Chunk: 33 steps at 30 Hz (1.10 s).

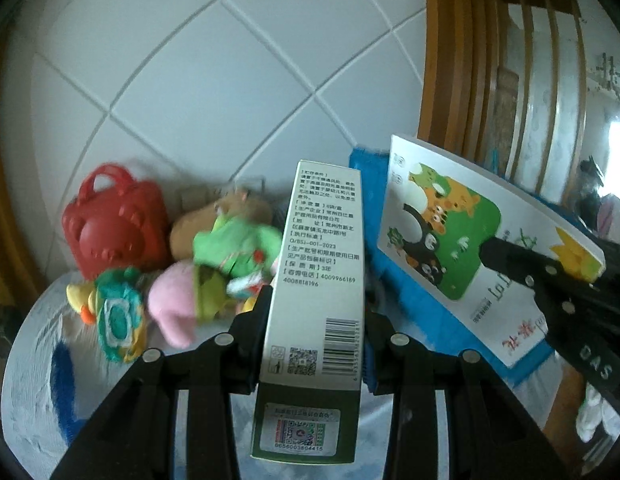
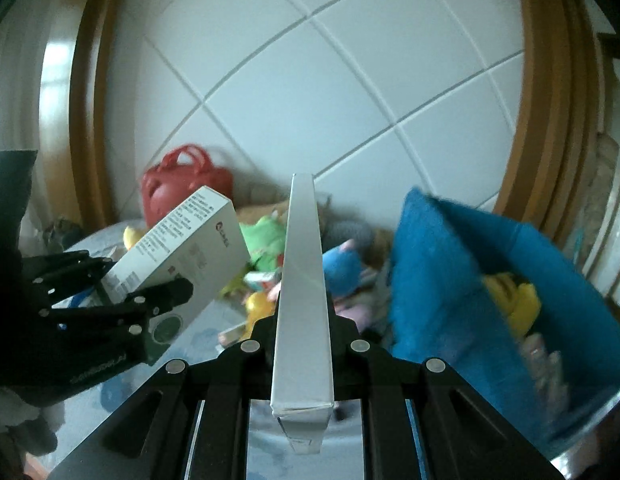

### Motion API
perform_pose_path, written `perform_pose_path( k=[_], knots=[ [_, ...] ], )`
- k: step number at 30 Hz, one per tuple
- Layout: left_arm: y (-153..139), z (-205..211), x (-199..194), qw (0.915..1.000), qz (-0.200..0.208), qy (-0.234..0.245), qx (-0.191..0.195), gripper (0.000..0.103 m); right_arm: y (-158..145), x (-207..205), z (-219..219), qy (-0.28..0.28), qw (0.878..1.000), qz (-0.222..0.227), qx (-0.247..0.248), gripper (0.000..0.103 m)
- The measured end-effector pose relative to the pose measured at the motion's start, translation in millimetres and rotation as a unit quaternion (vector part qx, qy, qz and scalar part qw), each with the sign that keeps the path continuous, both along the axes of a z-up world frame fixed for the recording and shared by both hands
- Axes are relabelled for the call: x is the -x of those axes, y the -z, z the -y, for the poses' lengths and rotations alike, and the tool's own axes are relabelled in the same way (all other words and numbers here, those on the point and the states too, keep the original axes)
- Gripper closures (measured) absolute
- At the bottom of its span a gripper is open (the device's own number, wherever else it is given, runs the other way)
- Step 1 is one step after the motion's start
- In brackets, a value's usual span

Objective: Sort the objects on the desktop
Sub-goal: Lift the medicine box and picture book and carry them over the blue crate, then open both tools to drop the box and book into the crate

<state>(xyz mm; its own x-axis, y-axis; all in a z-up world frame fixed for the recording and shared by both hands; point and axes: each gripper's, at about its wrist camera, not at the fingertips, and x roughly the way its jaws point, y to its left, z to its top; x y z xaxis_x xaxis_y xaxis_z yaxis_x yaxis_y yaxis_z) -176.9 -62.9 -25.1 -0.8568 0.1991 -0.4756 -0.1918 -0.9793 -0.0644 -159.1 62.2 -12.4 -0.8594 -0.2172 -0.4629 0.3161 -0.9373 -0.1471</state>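
Seen left to right across my desk: a red toy bag (image 1: 116,224) stands against the tiled wall (image 1: 214,80), with a heap of plush toys (image 1: 214,256) just in front of it. My left gripper (image 1: 313,320) pinches a white carton (image 1: 321,272) by its two broad faces, the carton's long axis running straight out along the fingers toward the wall, held clear above the tabletop. To its right, my right gripper (image 2: 304,320) is clamped on a picture book (image 1: 461,236), which I hold edge-up, its spine (image 2: 304,292) also pointing forward. Farthest right sits the blue fabric bin (image 2: 489,272), open-topped, a yellow toy (image 2: 513,300) inside. The bin lies just beyond and right of the book, nearer my right hand than my left. I judge the bin's soft near rim the edge to clear; open room remains above it, little between carton and book.
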Motion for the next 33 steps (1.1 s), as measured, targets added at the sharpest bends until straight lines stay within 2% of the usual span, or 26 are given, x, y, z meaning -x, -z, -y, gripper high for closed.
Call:
perform_pose_path(
  k=[4, 9, 16, 23, 30, 31, 32, 33],
  knots=[
    [-23.8, -69.8, 11.2, 0.9998, -0.016, 0.004, -0.012, 0.067, -24.0, -4.2, -69.7, -0.004, 0.999, -0.032, 0.005, 0.09],
    [-41.7, -160.5, 22.4, 0.999, -0.026, 0.036, -0.008, 0.067, -50.1, 1.3, -173.7, 0.023, 0.998, -0.052, 0.014, 0.09],
    [-61.9, -279.8, 38.8, 0.9963, -0.033, 0.079, 0.0, 0.067, -56.7, 13.0, -288.7, 0.086, 0.994, -0.056, 0.029, 0.09],
    [-43.8, -328.3, 57.7, 0.9955, 0.01, 0.092, 0.019, 0.066, -45.3, 23.4, -344.3, 0.112, 0.992, -0.038, 0.041, 0.09],
    [-30.0, -337.2, 69.9, 0.9964, 0.033, 0.072, 0.03, 0.065, -24.4, 36.1, -368.4, 0.124, 0.991, -0.017, 0.053, 0.09],
    [-29.4, -338.4, 71.2, 0.9964, 0.036, 0.071, 0.031, 0.059, -21.1, 38.2, -371.5, 0.125, 0.99, -0.014, 0.055, 0.09],
    [-29.3, -339.2, 71.8, 0.9964, 0.036, 0.07, 0.032, 0.045, -17.8, 40.4, -374.6, 0.127, 0.99, -0.012, 0.056, 0.086],
    [-28.9, -340.4, 71.8, 0.9965, 0.035, 0.068, 0.034, 0.035, -14.8, 42.4, -377.7, 0.129, 0.99, -0.009, 0.058, 0.079]
  ],
)
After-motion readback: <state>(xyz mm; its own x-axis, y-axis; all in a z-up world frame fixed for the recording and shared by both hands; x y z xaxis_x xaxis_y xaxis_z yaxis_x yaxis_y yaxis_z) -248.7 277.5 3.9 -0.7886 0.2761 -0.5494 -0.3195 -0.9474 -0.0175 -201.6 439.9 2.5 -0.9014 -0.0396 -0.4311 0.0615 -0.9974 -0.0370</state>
